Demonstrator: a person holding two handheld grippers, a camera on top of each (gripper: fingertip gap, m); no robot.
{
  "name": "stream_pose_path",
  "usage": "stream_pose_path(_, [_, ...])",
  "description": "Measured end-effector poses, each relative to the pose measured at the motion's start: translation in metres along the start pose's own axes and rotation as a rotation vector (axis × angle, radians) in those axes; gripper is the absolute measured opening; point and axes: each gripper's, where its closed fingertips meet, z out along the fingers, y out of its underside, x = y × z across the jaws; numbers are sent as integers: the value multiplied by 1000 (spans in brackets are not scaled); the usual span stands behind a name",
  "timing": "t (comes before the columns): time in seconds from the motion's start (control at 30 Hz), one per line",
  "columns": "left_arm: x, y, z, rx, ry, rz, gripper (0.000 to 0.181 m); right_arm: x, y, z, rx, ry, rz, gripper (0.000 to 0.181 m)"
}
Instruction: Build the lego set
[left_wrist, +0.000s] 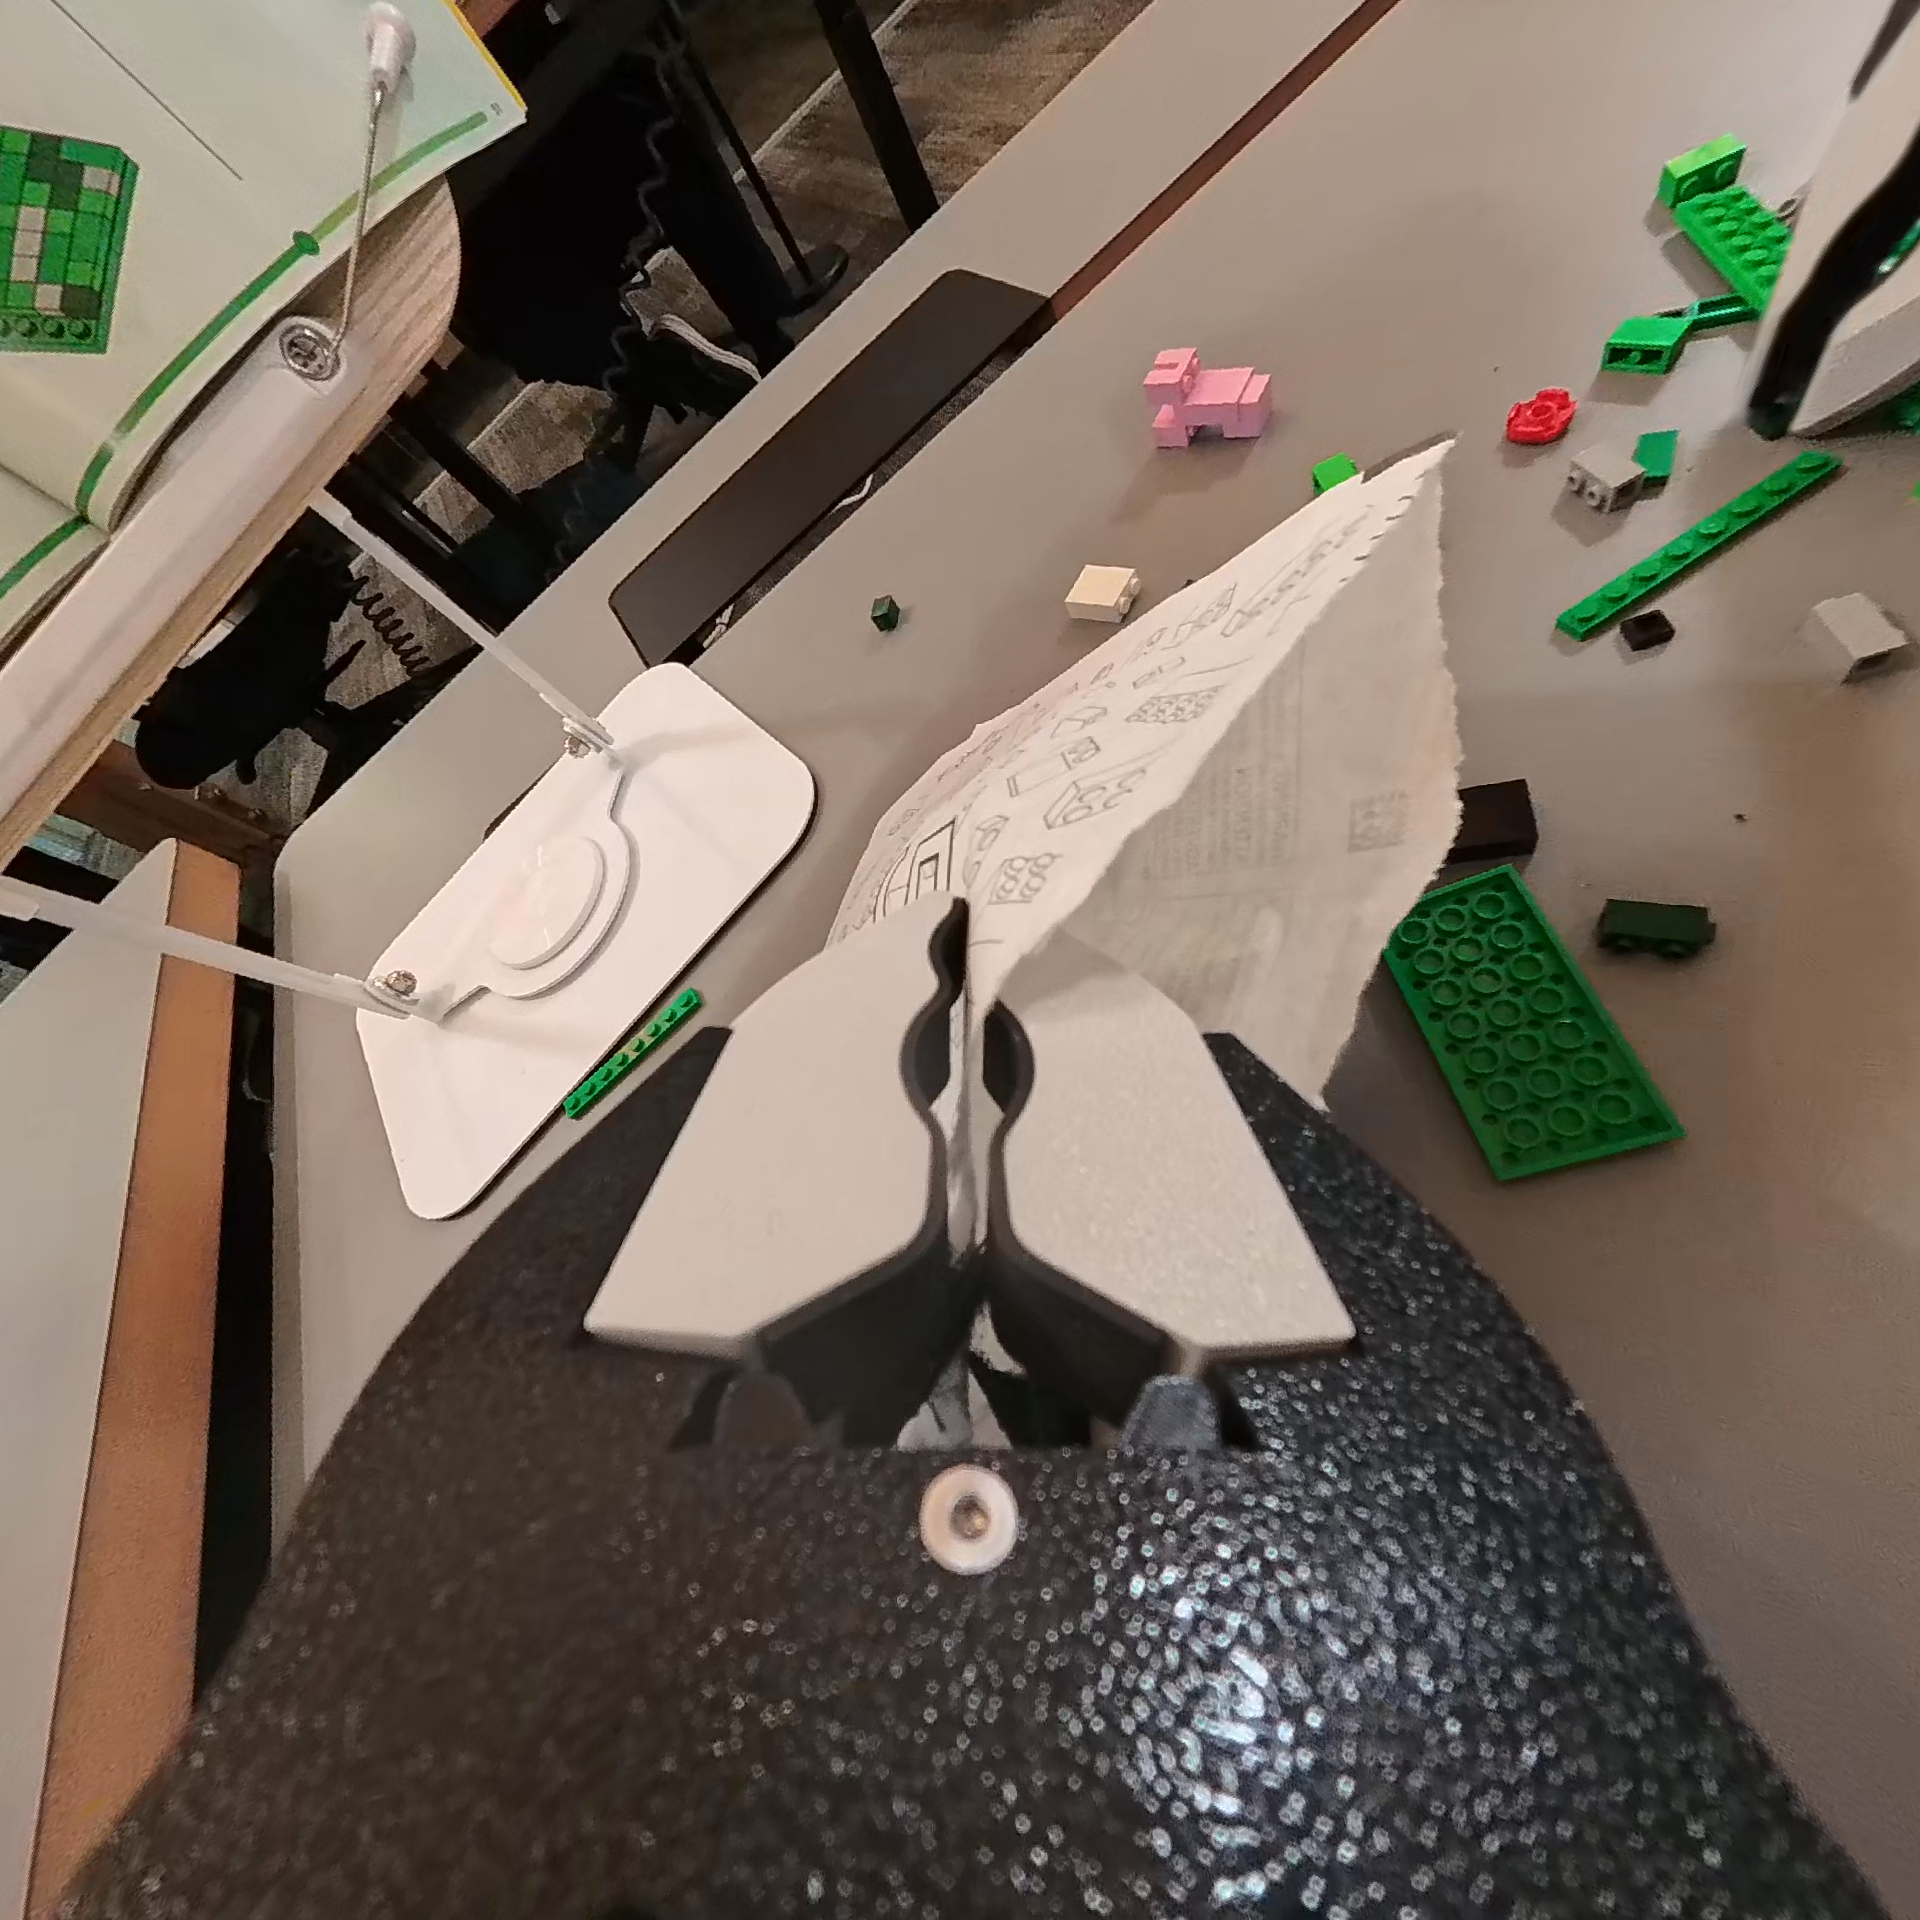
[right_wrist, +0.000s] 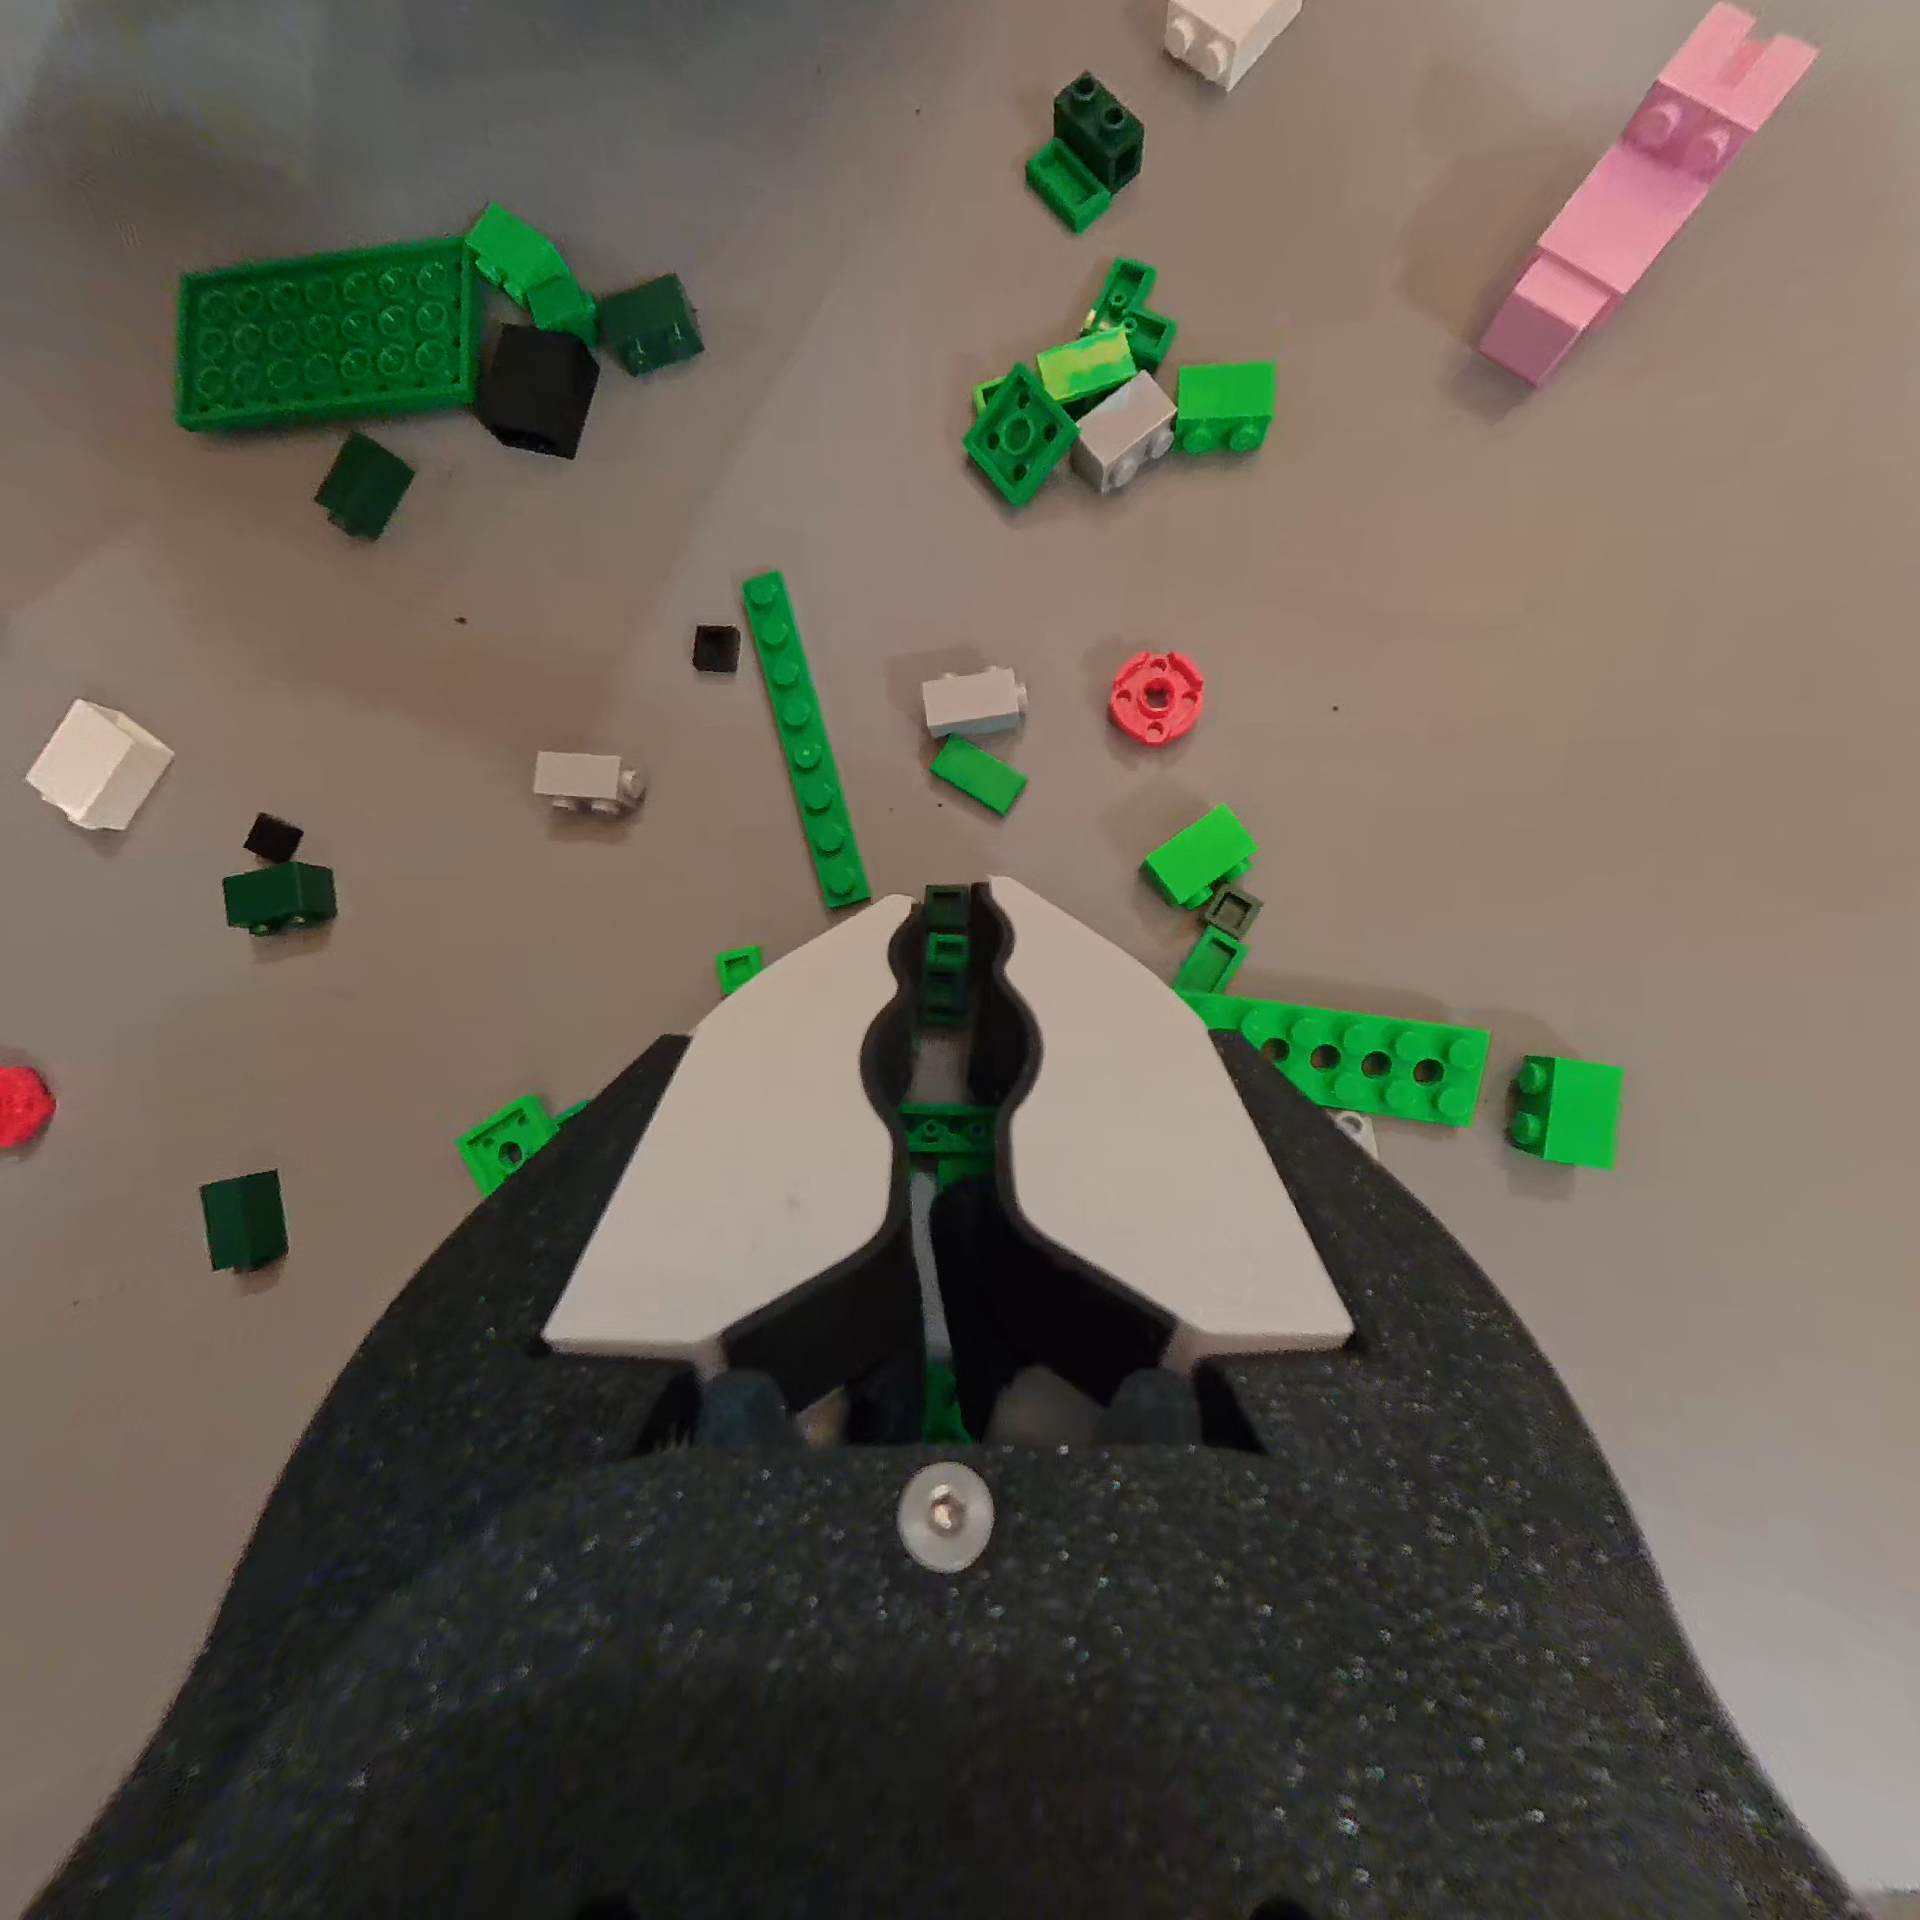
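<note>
My left gripper (left_wrist: 964, 930) is shut on a white paper bag (left_wrist: 1195, 748) printed with brick drawings, and holds it up above the grey table (left_wrist: 1143, 260). My right gripper (right_wrist: 951, 896) is shut on a small dark green and green lego stack (right_wrist: 945, 961), held just above the table among loose bricks. The right gripper also shows at the top right of the left wrist view (left_wrist: 1829, 270). A green studded plate (left_wrist: 1527, 1029) lies upside down to the right of the bag; it also shows in the right wrist view (right_wrist: 322, 338). A long thin green plate (right_wrist: 805, 738) lies just ahead of the right gripper.
A pink lego pig (right_wrist: 1642, 197), a red round piece (right_wrist: 1155, 698), and grey, white, black and green bricks lie scattered. An instruction booklet (left_wrist: 208, 208) sits on a stand with a white base (left_wrist: 592, 925) at the table's left edge. A black flat panel (left_wrist: 831, 457) lies behind it. Some 25 cm of space lies between my two pairs of fingers. The long thin green plate (right_wrist: 805, 738) is about 4 cm from my right fingertips and 20 cm from my left. It turns up in the left wrist view (left_wrist: 1697, 530) as well.
</note>
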Motion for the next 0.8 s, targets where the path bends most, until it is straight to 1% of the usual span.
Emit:
stream_pose_path(0.07, [0,0,0,-1,-1,1,0,2,-1,0,2,19,-10,8])
stream_pose_path(0.13, [0,0,0,-1,0,0,0,2,-8,-2,37,56,-47,8])
stream_pose_path(0.23, [0,0,-1,-2,-3,-1,0,-15,-36,-11,146,56,-104,8])
stream_pose_path(0.3, [0,0,-1,-3,-1,-4,0,-39,-66,-20,249,35,-160,8])
stream_pose_path(0.37, [1,-1,-1,-3,5,-7,0,-73,-101,-27,361,4,-245,8])
stream_pose_path(0.47, [0,-1,-1,2,4,-12,0,-118,-145,-24,473,36,-421,8])
stream_pose_path(0.53, [-2,-1,-2,9,-1,-19,0,-139,-160,-9,459,80,-554,8])
stream_pose_path(0.57, [-3,-1,-2,12,-3,-24,0,-142,-164,0,429,131,-619,8])
stream_pose_path(0.67, [-5,-3,-4,24,-5,-39,0,-128,-173,23,339,339,-756,11])
stream_pose_path(0.73, [-6,-4,-6,33,-4,-47,0,-123,-177,31,309,408,-795,13])
stream_pose_path(0.8, [-7,-5,-7,36,-3,-52,0,-120,-178,37,288,435,-806,21])
